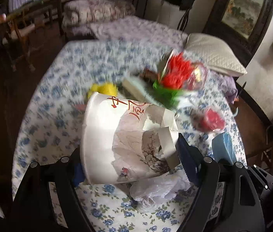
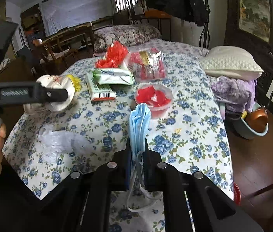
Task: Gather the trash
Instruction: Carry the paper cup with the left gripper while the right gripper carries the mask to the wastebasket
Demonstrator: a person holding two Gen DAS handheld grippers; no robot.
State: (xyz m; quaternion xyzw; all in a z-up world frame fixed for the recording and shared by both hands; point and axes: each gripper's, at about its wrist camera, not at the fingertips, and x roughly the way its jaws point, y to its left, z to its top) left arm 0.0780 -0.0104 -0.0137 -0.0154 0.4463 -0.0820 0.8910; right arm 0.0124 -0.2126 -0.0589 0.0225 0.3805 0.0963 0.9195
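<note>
The left claw (image 1: 130, 164) is clamped across a torn paper cup (image 1: 117, 139), held on its side above the flower-print bed (image 1: 45, 116); the right wrist view shows the same cup pinched from both sides near the bed's left edge. The cup looks very light and thin-walled, already ripped and folded in at the mouth, so it will likely crush further under pressure; the firmer base ring or rolled rim seems the surest place to hold it. The right claw (image 2: 137, 150) is closed on a blue face mask (image 2: 139, 119), which stands up limp between the fingers with its ear loops hanging below: soft, weightless, prone to slip, best pinched through the bunched folds. A crumpled plastic bag (image 2: 57, 143) lies flat on the bed below the cup, flimsy and slippery. Further back sit a red tub (image 2: 154, 99) and green packets (image 2: 109, 77).
</note>
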